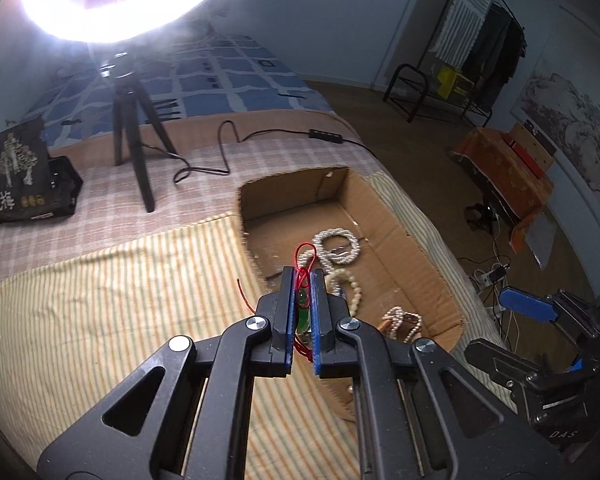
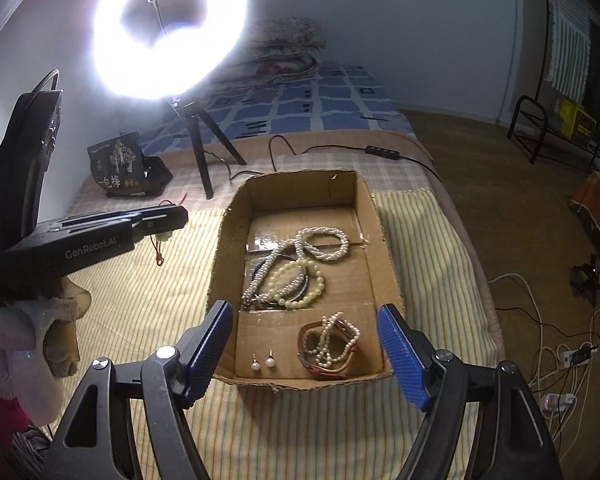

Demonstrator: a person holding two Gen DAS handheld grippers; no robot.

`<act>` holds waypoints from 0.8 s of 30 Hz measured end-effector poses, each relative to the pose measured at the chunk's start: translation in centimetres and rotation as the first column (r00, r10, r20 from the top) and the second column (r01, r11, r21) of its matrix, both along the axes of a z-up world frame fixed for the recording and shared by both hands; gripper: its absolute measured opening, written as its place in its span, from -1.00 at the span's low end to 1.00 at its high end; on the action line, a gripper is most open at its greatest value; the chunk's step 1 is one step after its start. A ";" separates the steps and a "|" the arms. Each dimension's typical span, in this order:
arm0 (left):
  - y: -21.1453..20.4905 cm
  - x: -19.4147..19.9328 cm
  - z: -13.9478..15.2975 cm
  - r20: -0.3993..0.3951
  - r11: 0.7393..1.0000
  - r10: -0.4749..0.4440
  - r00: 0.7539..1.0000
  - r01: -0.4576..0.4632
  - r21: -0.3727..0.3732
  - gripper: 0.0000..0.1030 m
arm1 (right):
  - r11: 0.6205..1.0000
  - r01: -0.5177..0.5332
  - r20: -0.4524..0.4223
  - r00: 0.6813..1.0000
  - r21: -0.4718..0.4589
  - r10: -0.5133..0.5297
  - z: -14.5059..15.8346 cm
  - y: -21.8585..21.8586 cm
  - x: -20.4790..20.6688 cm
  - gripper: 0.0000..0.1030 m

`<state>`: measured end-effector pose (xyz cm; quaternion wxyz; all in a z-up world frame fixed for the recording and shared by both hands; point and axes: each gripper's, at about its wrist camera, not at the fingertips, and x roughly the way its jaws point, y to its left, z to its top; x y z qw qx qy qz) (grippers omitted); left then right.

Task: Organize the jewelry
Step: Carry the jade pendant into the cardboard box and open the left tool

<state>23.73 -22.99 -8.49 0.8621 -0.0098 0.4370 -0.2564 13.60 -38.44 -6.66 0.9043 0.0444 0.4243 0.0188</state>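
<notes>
A small green pendant on thin red cord is hanging pinched between my left gripper's ribbed blue pads, beside the shallow cardboard box of beaded pearl bracelets. My right gripper is gaping wide, holding nothing, over striped cloth.

A: Where does the left wrist view sit?

B: Low over the bed, just behind its claw, facing the cardboard box at one o'clock, close.

A: And the right?

B: Higher, facing the box at twelve o'clock. Both share the box and ring light.
</notes>
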 end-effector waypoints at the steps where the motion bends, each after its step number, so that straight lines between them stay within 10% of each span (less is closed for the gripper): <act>1: -0.4 -0.1 0.0 0.001 1.000 -0.007 1.000 0.007 0.002 -0.92 | 1.000 0.003 0.001 1.000 0.001 -0.003 0.0 -0.2 -0.1 0.50; 21: -4.1 -1.7 0.2 0.035 0.996 -0.076 0.996 0.075 0.045 -0.91 | 1.000 0.016 -0.002 1.000 0.011 -0.016 0.0 -1.4 -0.5 0.50; 24: -3.9 -1.8 0.3 0.036 0.997 -0.067 0.997 0.066 0.044 -0.22 | 1.000 0.014 0.000 1.000 0.009 -0.014 0.1 -1.2 -0.5 0.50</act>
